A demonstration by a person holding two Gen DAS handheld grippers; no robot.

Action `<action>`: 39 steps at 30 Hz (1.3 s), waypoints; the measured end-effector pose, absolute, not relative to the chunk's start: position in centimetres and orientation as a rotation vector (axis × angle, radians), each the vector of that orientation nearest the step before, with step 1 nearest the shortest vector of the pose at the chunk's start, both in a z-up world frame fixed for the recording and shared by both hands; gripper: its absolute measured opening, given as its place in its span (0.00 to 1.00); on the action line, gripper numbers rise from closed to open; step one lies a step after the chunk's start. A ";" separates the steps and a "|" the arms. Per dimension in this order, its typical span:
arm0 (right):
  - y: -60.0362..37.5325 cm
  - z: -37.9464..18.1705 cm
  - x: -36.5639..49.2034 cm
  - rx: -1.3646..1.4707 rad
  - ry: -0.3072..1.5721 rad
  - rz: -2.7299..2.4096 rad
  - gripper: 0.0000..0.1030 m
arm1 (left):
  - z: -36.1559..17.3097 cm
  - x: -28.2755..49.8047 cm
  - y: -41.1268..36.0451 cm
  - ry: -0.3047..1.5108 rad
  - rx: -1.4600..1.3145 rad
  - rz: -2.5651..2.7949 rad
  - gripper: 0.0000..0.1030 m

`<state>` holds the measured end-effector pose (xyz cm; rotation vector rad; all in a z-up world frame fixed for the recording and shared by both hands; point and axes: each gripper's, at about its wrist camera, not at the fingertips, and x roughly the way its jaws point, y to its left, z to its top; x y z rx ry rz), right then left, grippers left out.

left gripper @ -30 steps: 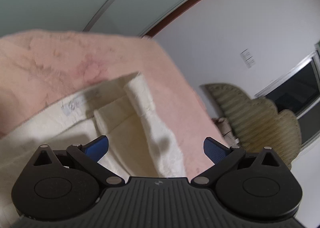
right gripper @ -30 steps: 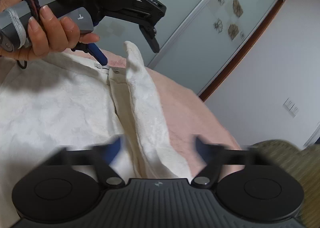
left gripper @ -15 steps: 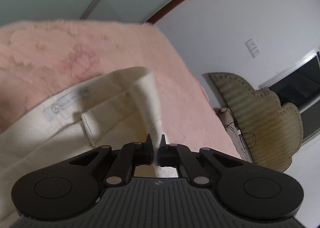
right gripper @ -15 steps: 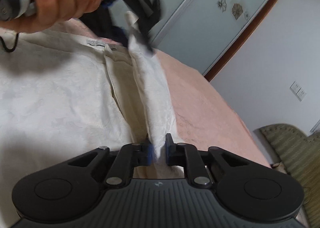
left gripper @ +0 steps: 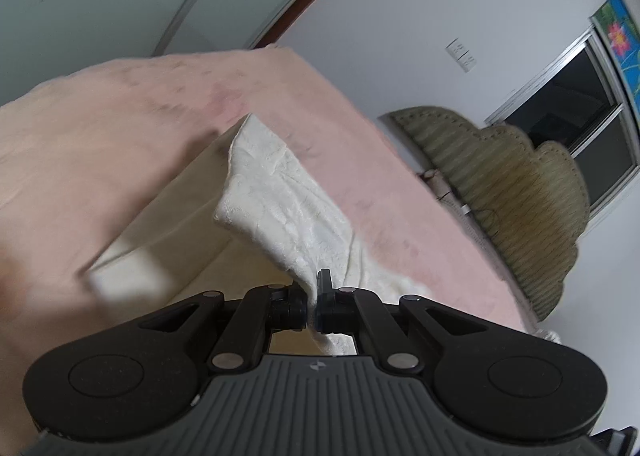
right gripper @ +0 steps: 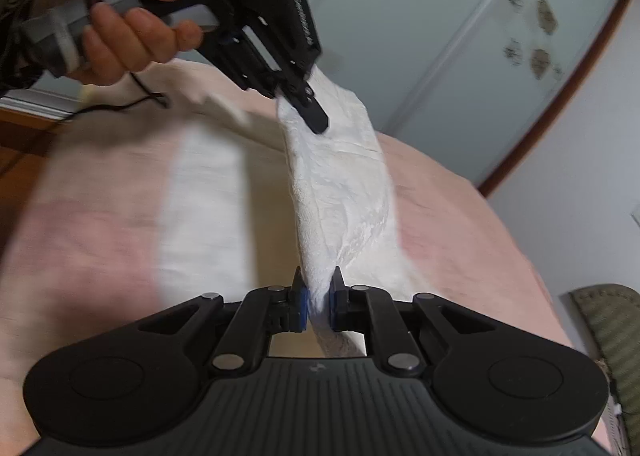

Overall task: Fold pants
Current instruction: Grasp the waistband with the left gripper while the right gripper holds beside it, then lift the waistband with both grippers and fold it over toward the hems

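Both jaws were clenched on the cream pants (right gripper: 340, 192): the right hand-held gripper (right gripper: 318, 298) pinched one edge and the left hand-held gripper (left gripper: 312, 296) another, probably to carry that side across for a fold. The lifted cloth hung between them above a bed with a pink blanket (left gripper: 120, 116). Behind stood a white wall (left gripper: 400, 16), glass sliding doors (right gripper: 460, 36) and an olive headboard (left gripper: 512, 192).

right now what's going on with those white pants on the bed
A person is folding cream-white textured pants on a pink fuzzy blanket, with a black two-finger gripper in each hand. The left gripper and the right gripper are each shut on the same raised fold of cloth, at two spots along it. That fold is lifted off the blanket while the rest of the pants lies flat. The left hand shows on its handle.
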<state>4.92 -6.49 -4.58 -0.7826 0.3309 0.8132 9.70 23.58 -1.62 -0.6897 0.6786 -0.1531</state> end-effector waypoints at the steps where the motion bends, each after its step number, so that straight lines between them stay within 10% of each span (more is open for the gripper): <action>1: -6.2 -4.9 4.6 -0.786 0.340 0.824 0.09 | -2.2 9.4 23.8 0.697 -0.691 -0.137 0.03; 25: -7.3 -4.9 2.6 -0.756 0.382 0.750 0.20 | -1.5 5.2 23.7 0.653 -0.486 0.139 0.29; 31: -14.0 -4.9 5.9 -0.384 0.684 0.817 0.29 | 1.4 3.3 20.8 0.504 -0.294 0.281 0.36; 39: -23.3 -3.1 6.1 -0.044 0.639 0.661 0.29 | 2.1 5.9 13.9 0.557 -0.248 -0.102 0.53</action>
